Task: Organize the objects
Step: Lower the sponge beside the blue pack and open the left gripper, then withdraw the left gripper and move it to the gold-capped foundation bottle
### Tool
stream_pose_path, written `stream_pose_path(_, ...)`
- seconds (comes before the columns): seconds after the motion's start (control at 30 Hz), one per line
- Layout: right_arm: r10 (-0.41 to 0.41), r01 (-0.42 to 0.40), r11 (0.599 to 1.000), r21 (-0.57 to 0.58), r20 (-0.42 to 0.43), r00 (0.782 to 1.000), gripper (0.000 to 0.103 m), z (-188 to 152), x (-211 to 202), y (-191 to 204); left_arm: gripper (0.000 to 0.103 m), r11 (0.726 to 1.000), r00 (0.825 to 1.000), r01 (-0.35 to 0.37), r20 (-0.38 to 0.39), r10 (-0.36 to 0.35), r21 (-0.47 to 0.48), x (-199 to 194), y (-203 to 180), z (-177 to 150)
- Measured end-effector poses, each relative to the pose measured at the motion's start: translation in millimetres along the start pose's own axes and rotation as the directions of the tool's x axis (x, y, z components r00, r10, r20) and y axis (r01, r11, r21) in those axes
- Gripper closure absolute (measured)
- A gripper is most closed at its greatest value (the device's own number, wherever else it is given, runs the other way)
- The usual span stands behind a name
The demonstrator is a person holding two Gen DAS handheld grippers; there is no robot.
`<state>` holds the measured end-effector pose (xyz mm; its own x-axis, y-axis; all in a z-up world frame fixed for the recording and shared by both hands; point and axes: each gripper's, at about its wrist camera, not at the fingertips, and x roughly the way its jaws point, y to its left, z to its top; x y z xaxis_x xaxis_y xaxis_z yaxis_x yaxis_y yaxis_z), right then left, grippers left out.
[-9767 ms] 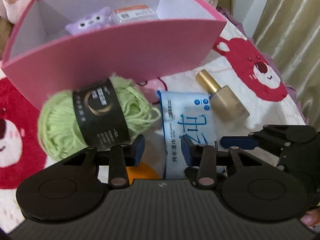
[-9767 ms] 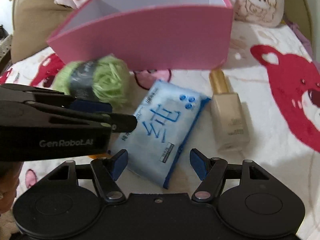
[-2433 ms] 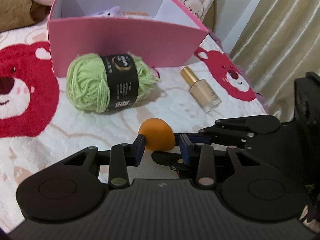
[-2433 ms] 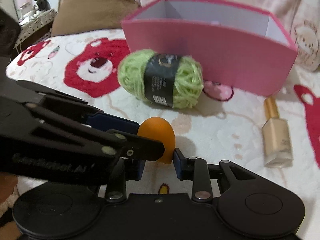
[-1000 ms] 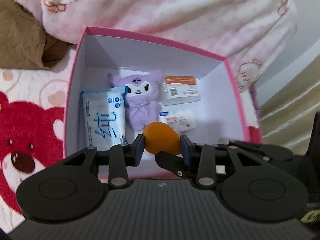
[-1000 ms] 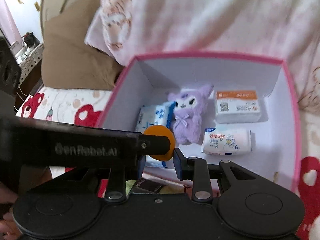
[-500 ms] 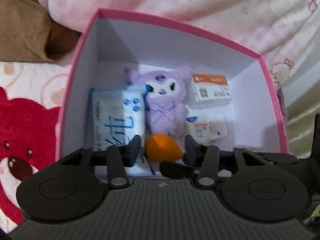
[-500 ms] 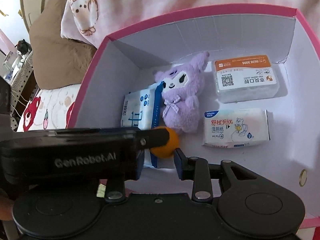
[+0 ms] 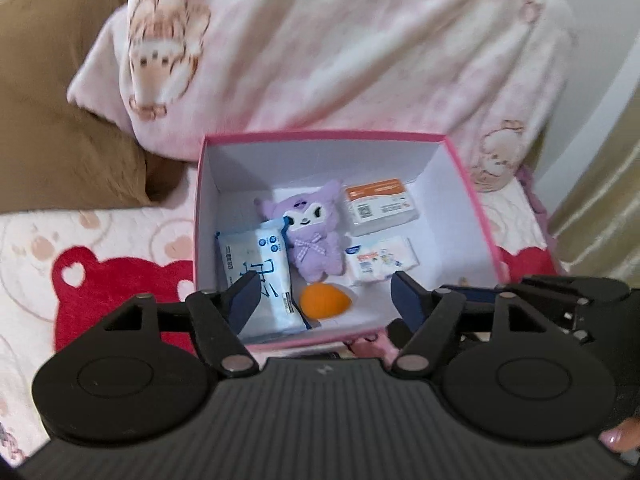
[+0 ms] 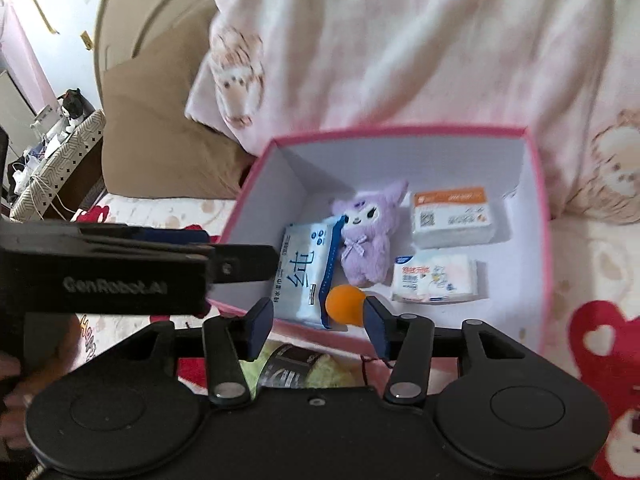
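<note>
The pink box stands open on the bed. On its floor lie an orange egg-shaped sponge, a blue wet-wipe pack, a purple plush, an orange-topped tissue pack and a small white wipe pack. My left gripper is open and empty above the box's near edge. My right gripper is open and empty beside it. The green yarn ball shows just below the right fingers, outside the box.
A pink patterned duvet is piled behind the box, with a brown pillow to its left. The bedspread has red bear prints. A curtain hangs at the right. A cluttered shelf stands far left.
The orange sponge was held between my grippers over the box and now lies on the box floor. Both grippers have opened wide and pulled back and up.
</note>
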<state>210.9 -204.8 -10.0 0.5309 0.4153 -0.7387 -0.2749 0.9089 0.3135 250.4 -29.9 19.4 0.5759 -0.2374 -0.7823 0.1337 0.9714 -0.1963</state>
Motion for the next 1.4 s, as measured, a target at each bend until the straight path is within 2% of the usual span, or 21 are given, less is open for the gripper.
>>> stream_pose_path(0.17, -0.057, 0.059, 0.996, -0.074, 0.027, 0.998, 0.047, -5.6, -50.4, 17.2, 0.028, 0.997, 1.0, 0.017, -0.009, -0.017, 0.07, -45.8, -13.7, -8.4)
stream_pose_path(0.33, -0.102, 0.107, 0.986, -0.127, 0.047, 0.994, 0.041, -19.2, -92.1, 34.6, 0.027, 0.99, 0.999, 0.03, -0.024, -0.027, 0.141, -81.4, -29.9, -26.7)
stream_pose_path(0.5, -0.13, 0.134, 0.968, -0.212, 0.033, 0.991, 0.04, -44.9, -126.1, 50.0, 0.025, 0.986, 0.995, 0.071, -0.075, -0.06, 0.153, -101.3, -42.9, -46.4)
stream_pose_path(0.67, -0.158, 0.161, 0.955, -0.251, 0.03, 0.987, 0.036, -70.3, -153.0, 57.9, 0.025, 0.979, 0.99, 0.103, -0.113, -0.084, 0.176, -110.2, -58.3, -69.0)
stream_pose_path(0.83, -0.18, 0.177, 0.943, -0.281, 0.012, 0.984, 0.033, -94.1, -165.5, 59.3, 0.022, 0.973, 0.978, 0.149, -0.17, -0.119, 0.176, -105.0, -72.0, -87.7)
stream_pose_path(0.97, -0.186, 0.176, 0.943, -0.282, -0.008, 0.983, 0.029, -110.1, -166.0, 52.2, 0.019, 0.97, 0.971, 0.154, -0.209, -0.114, 0.187, -92.4, -82.7, -100.2)
stream_pose_path(1.2, -0.181, 0.163, 0.943, -0.289, -0.034, 0.983, 0.023, -135.3, -148.6, 30.9, 0.014, 0.97, 0.963, 0.129, -0.259, -0.072, 0.208, -56.8, -93.1, -114.8)
stream_pose_path(1.27, -0.157, 0.144, 0.951, -0.273, -0.026, 0.987, 0.022, -140.6, -141.3, 20.6, 0.008, 0.97, 0.962, 0.12, -0.265, -0.062, 0.21, -43.2, -94.5, -118.5)
stream_pose_path(1.37, -0.158, 0.154, 0.947, -0.281, 0.009, 0.987, 0.021, -149.4, -127.2, 10.4, 0.007, 0.975, 0.96, 0.095, -0.276, -0.037, 0.203, -22.0, -95.7, -124.3)
stream_pose_path(1.4, -0.168, 0.166, 0.942, -0.29, 0.019, 0.986, 0.017, -152.1, -121.8, 8.7, 0.007, 0.975, 0.958, 0.095, -0.284, -0.035, 0.2, -14.1, -95.5, -126.2)
